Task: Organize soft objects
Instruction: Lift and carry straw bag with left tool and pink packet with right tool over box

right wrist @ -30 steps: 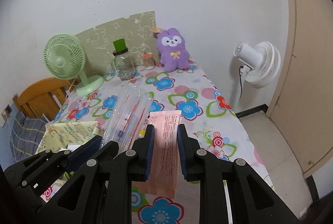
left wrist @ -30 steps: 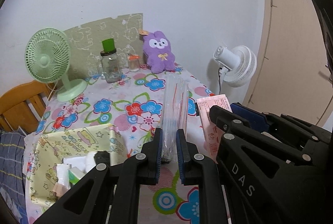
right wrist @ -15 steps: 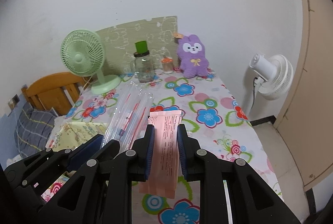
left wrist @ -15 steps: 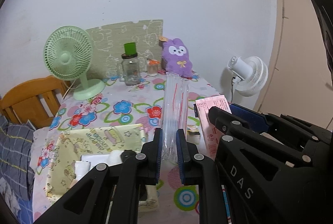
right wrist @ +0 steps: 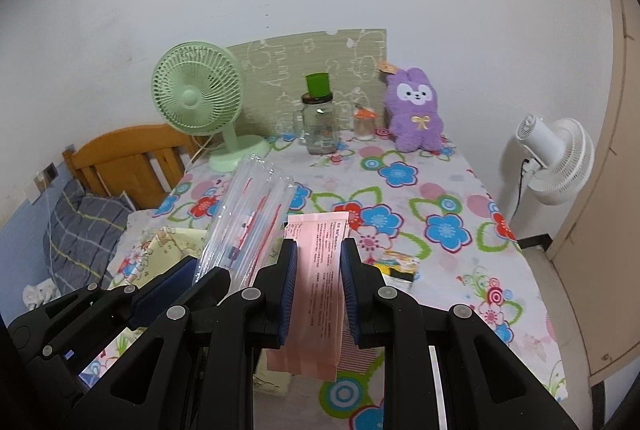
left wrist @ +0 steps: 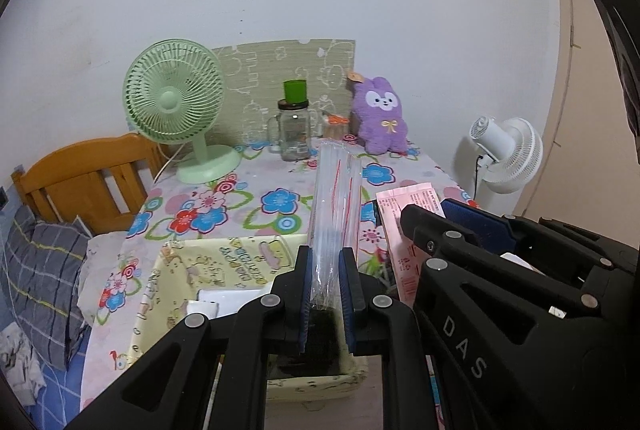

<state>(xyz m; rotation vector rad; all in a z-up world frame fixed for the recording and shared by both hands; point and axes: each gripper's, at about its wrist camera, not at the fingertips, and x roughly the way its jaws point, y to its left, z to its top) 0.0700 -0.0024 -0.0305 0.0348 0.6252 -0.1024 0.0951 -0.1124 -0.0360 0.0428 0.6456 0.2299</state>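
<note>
A flower-patterned table [right wrist: 448, 190] carried a yellow fabric bin [left wrist: 172, 270] at its near left edge. Above the bin, the left gripper [left wrist: 325, 294] was clamped on a clear plastic sleeve [left wrist: 336, 198]; beside it the right gripper [right wrist: 318, 286] was clamped on a pink packet [right wrist: 320, 270].

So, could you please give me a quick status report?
Left gripper shut on clear plastic bag. Right gripper shut on pink packet. Both above yellow fabric bin. Nothing blocking.

Glossy clear plastic bag [left wrist: 335, 214], plush purple rabbit [left wrist: 380, 116]
</note>
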